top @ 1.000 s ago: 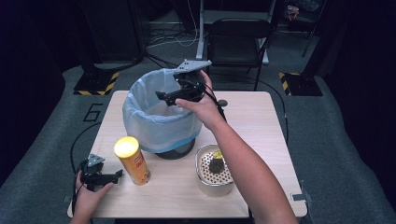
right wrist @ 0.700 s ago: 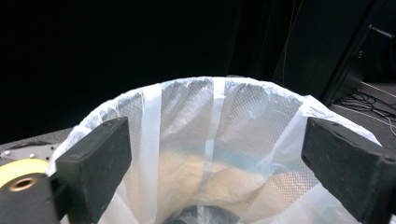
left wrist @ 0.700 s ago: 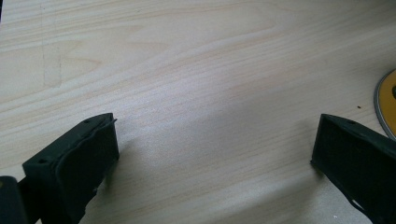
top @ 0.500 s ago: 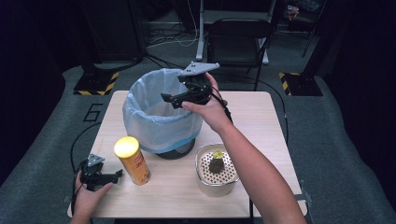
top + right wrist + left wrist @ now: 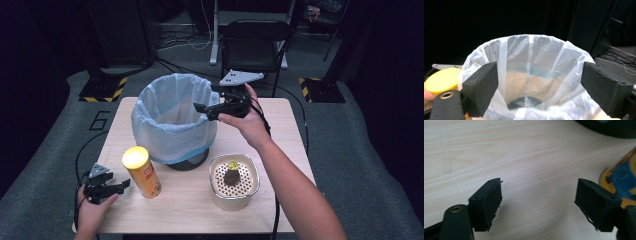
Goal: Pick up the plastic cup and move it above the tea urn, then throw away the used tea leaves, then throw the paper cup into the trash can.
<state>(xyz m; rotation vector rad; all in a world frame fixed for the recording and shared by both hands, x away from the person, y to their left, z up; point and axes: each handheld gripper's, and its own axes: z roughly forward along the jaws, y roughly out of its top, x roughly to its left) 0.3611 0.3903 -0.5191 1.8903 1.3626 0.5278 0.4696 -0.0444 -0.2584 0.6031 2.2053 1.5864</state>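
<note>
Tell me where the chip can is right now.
In the high view the chip can stands upright front-left on the table, between the left tool and the bin.

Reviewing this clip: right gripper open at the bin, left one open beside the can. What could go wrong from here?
1. The right gripper hangs open over the rim of the bin, right at the thin liner; a jaw could snag or drag it.
2. The tall can stands upright just beside the open left gripper; a sideways nudge may topple it.
3. The right forearm crosses close above the bowl; lowering it could knock the bowl.
</note>
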